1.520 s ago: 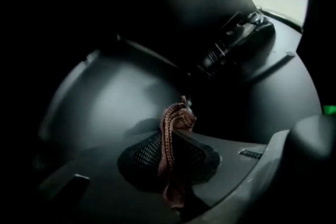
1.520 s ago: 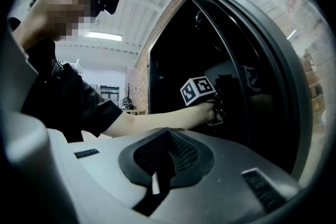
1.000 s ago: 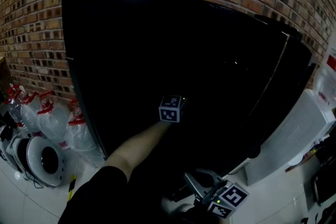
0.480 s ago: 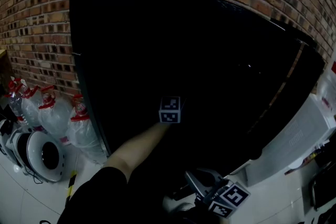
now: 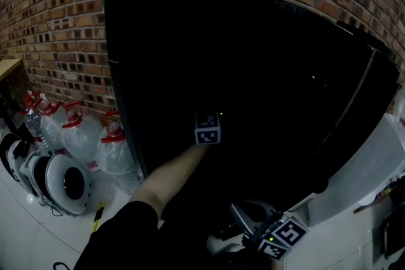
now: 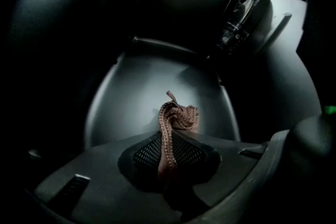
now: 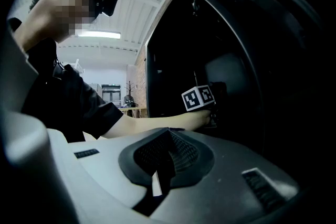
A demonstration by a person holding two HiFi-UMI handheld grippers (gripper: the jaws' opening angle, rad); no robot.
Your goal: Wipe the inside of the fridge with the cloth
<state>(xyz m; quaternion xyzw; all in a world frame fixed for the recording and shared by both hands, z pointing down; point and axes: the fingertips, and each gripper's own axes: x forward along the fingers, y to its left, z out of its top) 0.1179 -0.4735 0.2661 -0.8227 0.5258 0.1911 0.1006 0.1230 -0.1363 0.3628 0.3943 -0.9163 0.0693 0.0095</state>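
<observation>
Open fridge (image 5: 240, 41): dark interior, fills the field ahead of both claws. The left claw (image 6: 168, 157) is inside it at the end of a bare arm (image 5: 171, 180). The right claw (image 7: 163, 157) is outside, below and to the right of the left one, pointing toward the opening.

Behind and left of the fridge: brick wall (image 5: 57, 22). At least 3 red-capped bottles (image 5: 82, 136) stand on the floor well left of the left claw, outside the fridge. Not task items.

Left claw: jaws nearly together, pinching the cloth (image 6: 178, 115). The cloth is a brown knit, bunched. 1 narrow strip runs back between the jaws and a small wad sticks out past the jaw ends. Ahead of the wad is a pale grey inner wall (image 6: 147, 81). A dark fitting (image 6: 236, 23) sits up and right of the claw. Cannot tell whether the wad touches the wall or hangs just short of it.

Right claw: jaws pressed together, nothing between them. Idle.

Step (judged): wiping the interior, either in a stroke or between 2 strokes. No streaks or dirt show, so progress cannot be read.

Next move (judged): press the wad onto the grey wall and sweep across it. The pinch must hold. Little cloth protrudes, so the hard jaw ends could scrape the wall instead.
</observation>
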